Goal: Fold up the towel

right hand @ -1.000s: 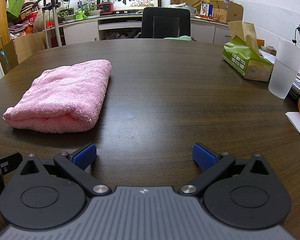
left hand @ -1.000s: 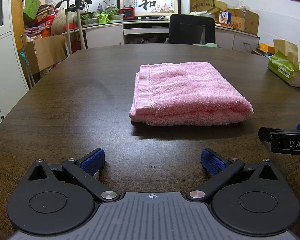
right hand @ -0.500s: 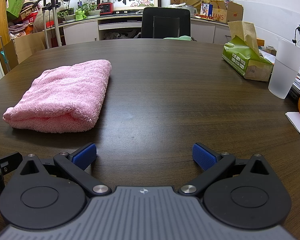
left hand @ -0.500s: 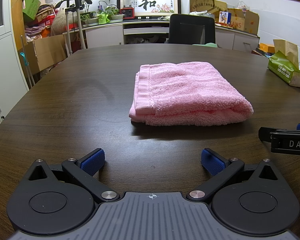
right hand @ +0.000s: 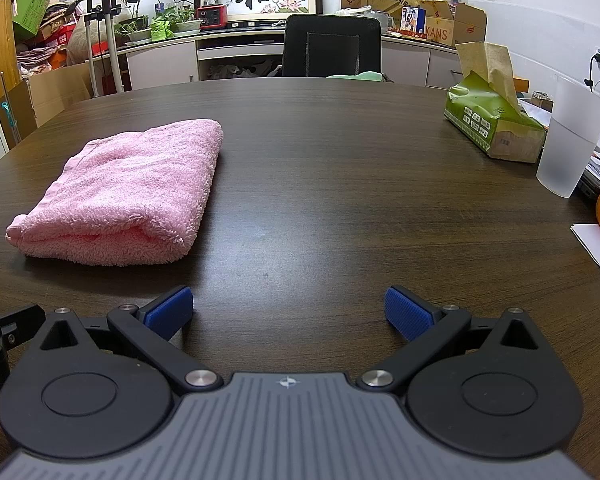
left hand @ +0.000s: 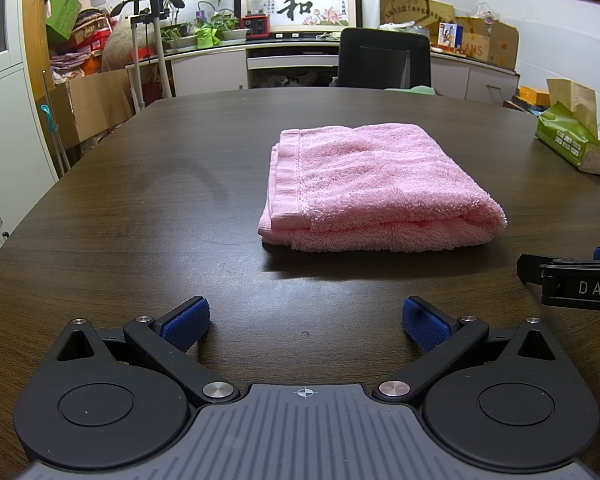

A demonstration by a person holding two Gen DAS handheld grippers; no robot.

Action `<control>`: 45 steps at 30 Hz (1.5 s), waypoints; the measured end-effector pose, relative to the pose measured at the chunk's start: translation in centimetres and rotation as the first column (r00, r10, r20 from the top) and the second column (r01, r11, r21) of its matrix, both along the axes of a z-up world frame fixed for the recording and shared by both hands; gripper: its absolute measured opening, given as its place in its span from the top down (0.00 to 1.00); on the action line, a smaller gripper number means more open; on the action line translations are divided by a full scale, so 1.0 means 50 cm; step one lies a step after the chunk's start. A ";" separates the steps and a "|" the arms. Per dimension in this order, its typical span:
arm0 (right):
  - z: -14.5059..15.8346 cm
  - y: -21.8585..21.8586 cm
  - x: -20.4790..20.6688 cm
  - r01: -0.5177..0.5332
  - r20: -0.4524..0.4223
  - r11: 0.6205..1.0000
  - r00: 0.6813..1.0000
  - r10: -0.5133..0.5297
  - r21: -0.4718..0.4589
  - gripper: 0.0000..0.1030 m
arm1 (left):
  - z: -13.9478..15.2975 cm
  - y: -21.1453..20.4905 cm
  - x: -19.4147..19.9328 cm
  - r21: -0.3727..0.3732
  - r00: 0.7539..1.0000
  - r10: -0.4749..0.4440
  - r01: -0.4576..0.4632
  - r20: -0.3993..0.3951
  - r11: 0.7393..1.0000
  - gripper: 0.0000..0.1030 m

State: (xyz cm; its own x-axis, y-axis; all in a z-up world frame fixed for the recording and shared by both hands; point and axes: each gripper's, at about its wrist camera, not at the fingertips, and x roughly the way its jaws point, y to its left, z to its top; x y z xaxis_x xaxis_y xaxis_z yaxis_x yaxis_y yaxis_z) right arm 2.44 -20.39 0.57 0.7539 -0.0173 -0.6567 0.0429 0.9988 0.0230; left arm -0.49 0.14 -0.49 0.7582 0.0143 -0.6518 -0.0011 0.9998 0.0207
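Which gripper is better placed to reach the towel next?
Left, probably: the pink towel lies almost straight ahead of the open left gripper; from the open right gripper it sits off left.

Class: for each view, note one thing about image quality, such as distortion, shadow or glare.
Left wrist view: fisheye bends the cabinet at the edge; the towel casts a soft shadow toward the camera. Right wrist view: the table shows mild sheen, everything sharp.

Black hand-held gripper with 2 blue ribbed pads, silver screws, grey ridged body.
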 end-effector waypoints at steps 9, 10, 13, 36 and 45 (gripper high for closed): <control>0.000 0.000 0.001 0.000 0.000 1.000 1.000 0.000 0.000 0.00 | 0.000 0.001 -0.002 0.000 1.000 0.006 -0.006 0.000 1.000 0.00; 0.000 0.000 0.001 0.000 0.000 1.000 1.000 0.000 0.000 0.00 | 0.000 0.002 -0.002 0.000 1.000 0.006 -0.006 0.000 1.000 0.00; 0.000 0.000 0.001 -0.002 0.000 1.000 1.000 0.002 0.000 0.00 | 0.000 0.002 -0.002 0.000 1.000 0.005 -0.005 0.000 1.000 0.00; 0.000 -0.004 0.001 -0.016 -0.002 1.000 1.000 0.016 0.000 0.00 | 0.039 0.177 0.009 0.008 0.989 0.147 -0.147 0.030 0.989 0.00; -0.001 -0.006 0.005 -0.015 -0.002 1.000 1.000 0.015 0.000 0.00 | 0.024 0.333 0.040 -0.004 0.951 0.310 -0.310 -0.005 0.951 0.00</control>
